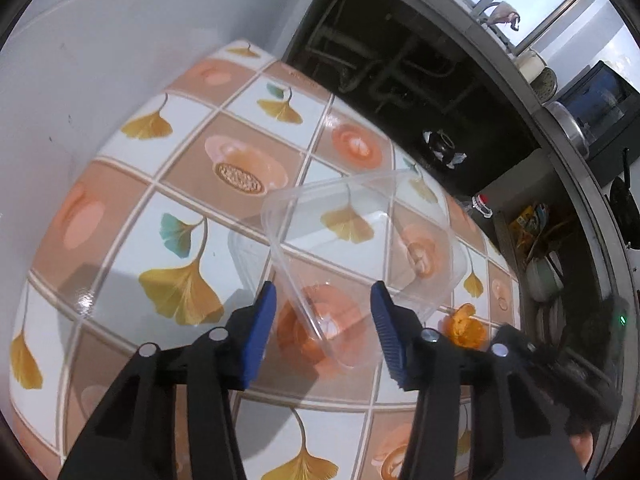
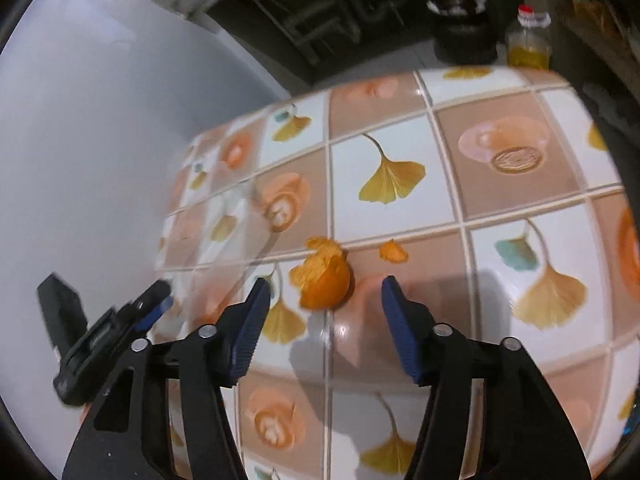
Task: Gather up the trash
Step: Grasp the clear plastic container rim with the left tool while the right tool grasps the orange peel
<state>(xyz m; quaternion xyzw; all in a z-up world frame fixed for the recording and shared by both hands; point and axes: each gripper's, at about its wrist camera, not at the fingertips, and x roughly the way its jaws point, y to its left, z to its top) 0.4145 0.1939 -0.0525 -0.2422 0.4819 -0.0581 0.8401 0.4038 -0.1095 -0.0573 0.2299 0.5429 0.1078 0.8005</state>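
A clear plastic container [image 1: 360, 240] lies tilted on the tile-patterned table [image 1: 168, 168]. Its near corner reaches in between the blue pads [image 1: 264, 320] of my left gripper [image 1: 324, 292]; the pads stand apart on either side of it and do not touch it. In the right wrist view a curled orange peel [image 2: 324, 276] rests on the table just beyond the tips of my right gripper [image 2: 326, 285], whose jaws are apart and clear of it. A small peel scrap [image 2: 394, 252] lies a little further off. The same peel [image 1: 464, 326] shows right of the container.
A white wall [image 2: 100, 140] borders the table on the left. Past the far table edge is a dark space with a black pot [image 2: 460, 32] and a red-capped bottle of yellow liquid [image 2: 528, 40]. Cluttered shelves [image 1: 540, 248] stand at the right.
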